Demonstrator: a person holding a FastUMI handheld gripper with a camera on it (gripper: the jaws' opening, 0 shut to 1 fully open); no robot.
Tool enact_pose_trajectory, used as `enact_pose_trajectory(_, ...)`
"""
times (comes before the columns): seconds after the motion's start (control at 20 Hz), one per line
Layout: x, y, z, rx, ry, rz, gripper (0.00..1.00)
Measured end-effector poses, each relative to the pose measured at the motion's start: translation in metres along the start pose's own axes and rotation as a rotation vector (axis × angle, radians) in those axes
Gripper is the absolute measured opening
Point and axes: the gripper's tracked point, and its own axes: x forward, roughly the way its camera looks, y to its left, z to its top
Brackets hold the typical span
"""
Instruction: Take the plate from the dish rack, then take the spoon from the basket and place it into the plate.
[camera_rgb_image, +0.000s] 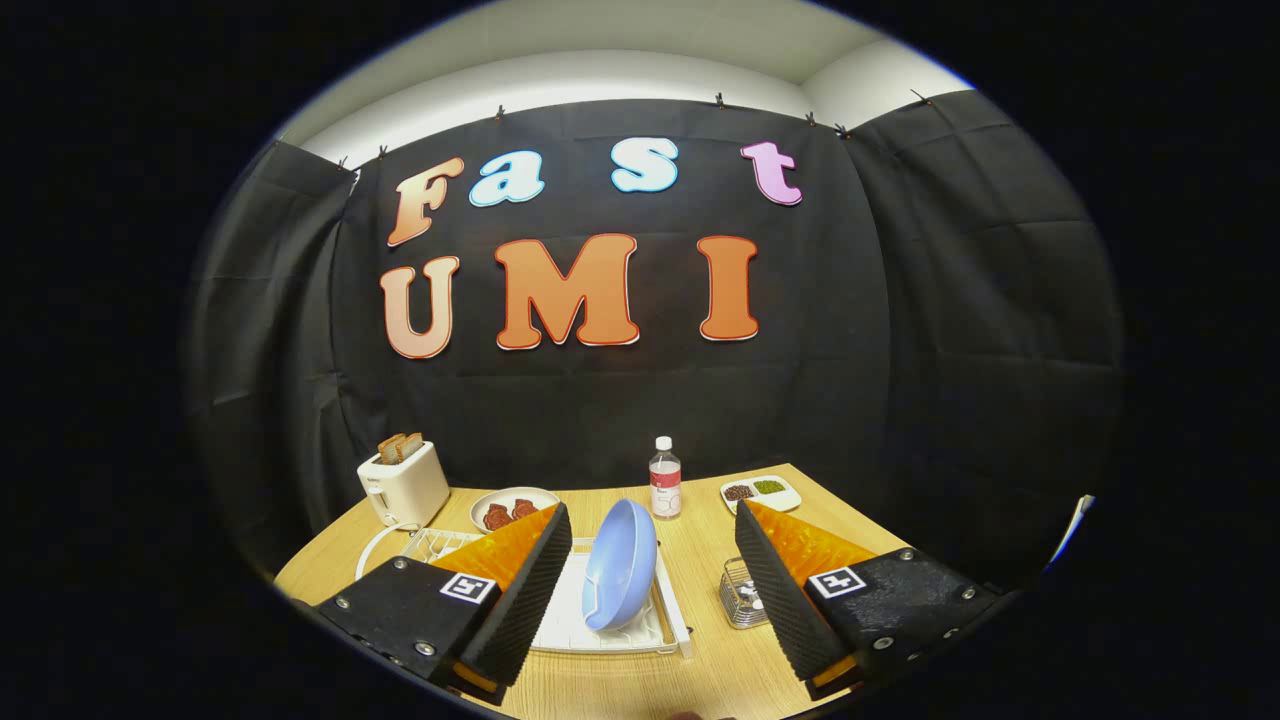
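The hand-held gripper (650, 590) stands with its fingers spread wide, nothing between the pads, poised above the near part of the table (700, 670). Between the fingers and just ahead of them, the plate (622, 562), a pale blue shallow dish, stands on edge, tilted, in the white dish rack (600, 630). Just beside the right finger sits a small wire basket (742, 592); the spoon inside it cannot be made out.

Assessment: the plate looks rigid, smooth-glazed and light to moderate in weight. It is likely slippery and breakable if dropped. The upper rim is free and exposed; a pinch across that rim, one finger on each face, appears the soundest hold, followed by a straight lift clear of the rack slots.

Further back stand a bottle (665, 478), a small dish of food (512, 508) and a divided tray (760, 492), with a toaster (404, 484) at the far left, all well apart from the plate.
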Motion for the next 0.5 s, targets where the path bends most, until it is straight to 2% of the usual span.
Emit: enact_pose_trajectory(0.5,0.0079,-0.0084,-0.0092,0.017,0.031,-0.001,0.98)
